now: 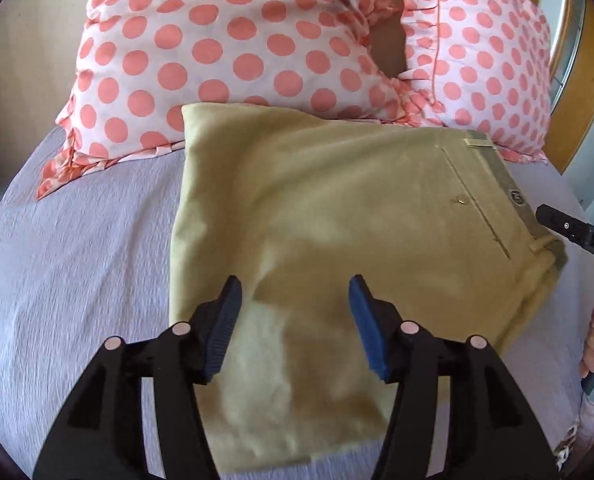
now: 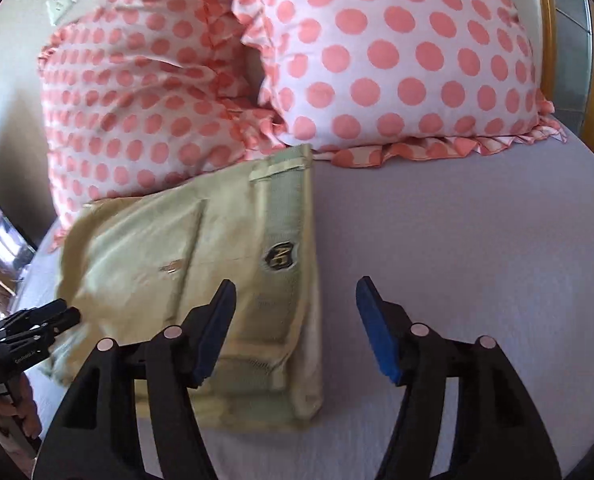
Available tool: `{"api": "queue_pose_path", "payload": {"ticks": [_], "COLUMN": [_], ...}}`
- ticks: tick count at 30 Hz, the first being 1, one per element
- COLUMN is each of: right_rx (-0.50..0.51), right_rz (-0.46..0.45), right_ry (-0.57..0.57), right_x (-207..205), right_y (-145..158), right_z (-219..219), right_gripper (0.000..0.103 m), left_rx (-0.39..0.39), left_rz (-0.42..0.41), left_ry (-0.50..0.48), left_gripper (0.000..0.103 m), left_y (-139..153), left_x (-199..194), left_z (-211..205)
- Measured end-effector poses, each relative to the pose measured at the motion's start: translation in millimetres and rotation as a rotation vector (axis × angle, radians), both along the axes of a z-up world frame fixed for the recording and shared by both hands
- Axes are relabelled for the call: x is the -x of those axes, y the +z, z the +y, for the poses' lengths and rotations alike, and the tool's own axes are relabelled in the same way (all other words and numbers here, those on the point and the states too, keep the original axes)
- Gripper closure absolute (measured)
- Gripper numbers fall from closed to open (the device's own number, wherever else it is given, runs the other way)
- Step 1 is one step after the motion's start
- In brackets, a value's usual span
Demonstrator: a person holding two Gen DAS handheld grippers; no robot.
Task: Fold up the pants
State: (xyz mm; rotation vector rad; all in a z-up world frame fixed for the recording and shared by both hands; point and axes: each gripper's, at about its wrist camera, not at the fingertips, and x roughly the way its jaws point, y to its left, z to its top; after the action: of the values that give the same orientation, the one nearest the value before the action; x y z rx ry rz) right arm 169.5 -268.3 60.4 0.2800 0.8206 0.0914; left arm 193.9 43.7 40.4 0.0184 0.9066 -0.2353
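Note:
Tan pants (image 1: pixel 317 240) lie folded into a compact rectangle on the lilac bed sheet (image 1: pixel 77 280), waistband and back pocket to the right. My left gripper (image 1: pixel 295 296) is open and empty, hovering over the near part of the pants. In the right wrist view the pants (image 2: pixel 169 264) lie left of centre, with a dark badge on the waistband (image 2: pixel 280 258). My right gripper (image 2: pixel 296 296) is open and empty above the waistband edge and the sheet (image 2: pixel 477 260). The right gripper's tip also shows at the left wrist view's right edge (image 1: pixel 553 220); the left gripper shows at far left (image 2: pixel 33 328).
Two white pillows with pink dots (image 1: pixel 225 48) (image 2: pixel 397 52) lean behind the pants, touching their far edge. A wooden bed frame (image 2: pixel 549 40) runs along the right. A wall is behind the pillows.

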Motion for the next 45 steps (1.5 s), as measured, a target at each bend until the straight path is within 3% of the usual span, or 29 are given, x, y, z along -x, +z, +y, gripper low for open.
{"api": "queue_pose_path", "payload": {"ticks": [1,2,4,8,11,12,14,15,16,18,23,45], "right_rx": [-0.024,-0.030,0.005,0.145,0.269,0.293,0.315,0.308,0.291,0.242,0.258,0.259], "right_rz": [-0.031,-0.054,-0.076,-0.020,0.024,0.018,0.020,0.014,0.017,0.018,0.008,-0.001], "right_ry": [0.030,0.061,0.109,0.121,0.081,0.075,0.061,0.048,0.037,0.020,0.004,0.001], "right_x": [16,32,60,93,106,111,115,116,116,120,126,126], "right_y": [5,8,9,-14,-30,-31,-34,-34,-35,-37,-37,-38], "right_z": [4,12,30,71,92,96,100,100,97,91,95,95], "right_gripper": [0.008,0.002,0.001,0.001,0.001,0.001,0.001,0.001,0.001,0.001,0.001,0.001], "left_rx": [0.001,-0.006,-0.043,-0.098,-0.088,-0.096,-0.080,-0.071,-0.073,-0.087,-0.084,-0.084], "left_rz": [-0.015,-0.034,-0.083,-0.089,-0.047,-0.075,-0.074,-0.070,-0.067,-0.091,-0.134,-0.139], "left_ry": [0.004,0.014,0.032,0.055,0.053,0.067,0.083,0.091,0.103,0.128,0.170,0.172], "left_gripper": [0.035,0.031,0.020,0.017,0.017,0.014,0.011,0.003,0.002,0.002,0.002,0.002], "left_y": [4,6,7,-12,-30,-31,-32,-33,-35,-37,-38,-38], "left_x": [18,36,73,120,126,130,132,132,132,138,148,148], "left_z": [5,9,15,6,-1,-2,-4,-4,-5,-8,-9,-9]}}
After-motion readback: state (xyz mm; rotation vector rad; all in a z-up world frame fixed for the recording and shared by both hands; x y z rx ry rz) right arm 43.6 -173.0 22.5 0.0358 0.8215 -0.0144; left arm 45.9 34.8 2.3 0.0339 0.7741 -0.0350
